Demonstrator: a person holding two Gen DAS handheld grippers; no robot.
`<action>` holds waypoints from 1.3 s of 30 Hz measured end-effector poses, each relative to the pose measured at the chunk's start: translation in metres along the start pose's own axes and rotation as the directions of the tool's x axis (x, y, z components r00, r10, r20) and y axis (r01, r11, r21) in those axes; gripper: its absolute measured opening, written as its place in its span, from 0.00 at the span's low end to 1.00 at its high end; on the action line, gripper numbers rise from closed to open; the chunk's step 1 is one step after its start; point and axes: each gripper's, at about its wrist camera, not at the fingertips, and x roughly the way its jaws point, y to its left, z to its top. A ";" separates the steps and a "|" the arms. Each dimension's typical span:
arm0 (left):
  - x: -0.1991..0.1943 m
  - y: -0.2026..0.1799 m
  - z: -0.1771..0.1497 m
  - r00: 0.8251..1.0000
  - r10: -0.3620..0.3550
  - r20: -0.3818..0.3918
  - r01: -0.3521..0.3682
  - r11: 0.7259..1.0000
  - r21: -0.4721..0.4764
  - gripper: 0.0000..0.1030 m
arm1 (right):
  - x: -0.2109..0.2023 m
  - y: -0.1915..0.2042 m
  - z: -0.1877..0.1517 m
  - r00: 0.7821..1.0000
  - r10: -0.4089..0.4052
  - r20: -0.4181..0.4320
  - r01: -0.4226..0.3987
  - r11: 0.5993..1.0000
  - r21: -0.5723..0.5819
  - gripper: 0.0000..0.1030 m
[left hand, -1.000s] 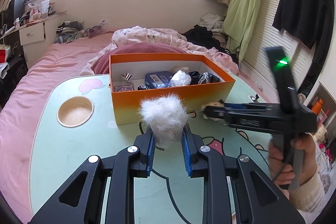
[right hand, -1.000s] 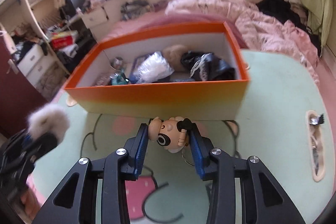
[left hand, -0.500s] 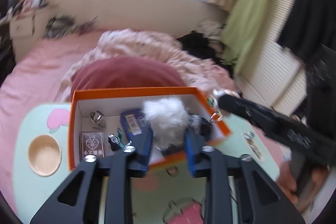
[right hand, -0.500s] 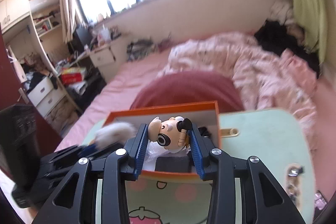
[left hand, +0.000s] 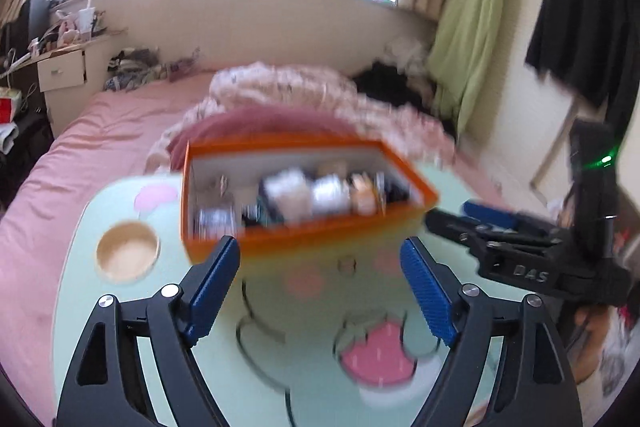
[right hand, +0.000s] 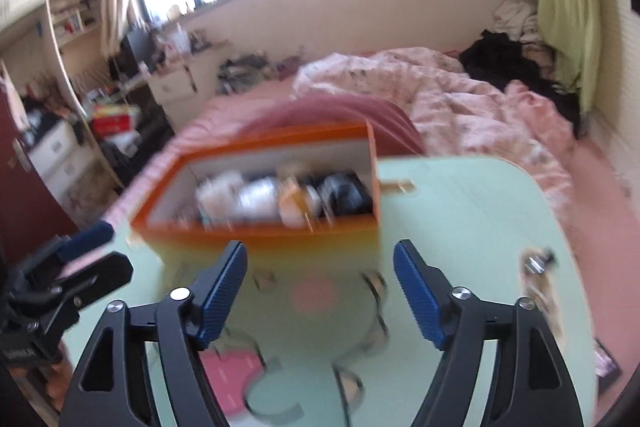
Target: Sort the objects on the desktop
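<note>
Both tongs gape empty, left tongs (left hand: 320, 287) and right tongs (right hand: 320, 291) above the desk (right hand: 460, 227); the box (left hand: 304, 227) sits just ahead, full. Lift clear of its rim and scan the desk for strays

My left camera looks forward along my left hand-held gripper (left hand: 320, 287), down over the counter (left hand: 120, 327) toward the orange box (left hand: 304, 187), with the bed (left hand: 100, 131) beyond. My right camera faces much the same way from further right (both blurred). Both share box, counter and bed; each sees the other gripper.
</note>
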 end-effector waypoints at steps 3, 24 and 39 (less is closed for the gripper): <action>0.007 -0.009 -0.018 0.997 0.019 -0.069 -0.019 1.000 0.010 0.80 | -0.012 -0.001 -0.030 0.999 -0.039 -0.031 0.039 0.999 -0.002 0.84; 0.039 -0.019 -0.064 0.957 0.230 -0.174 -0.230 0.973 0.023 1.00 | -0.002 0.001 -0.092 0.982 -0.176 -0.065 0.172 0.983 -0.062 1.00; 0.053 -0.020 -0.071 0.962 0.224 -0.158 -0.222 0.974 0.030 1.00 | -0.002 0.002 -0.092 0.982 -0.176 -0.062 0.172 0.983 -0.066 1.00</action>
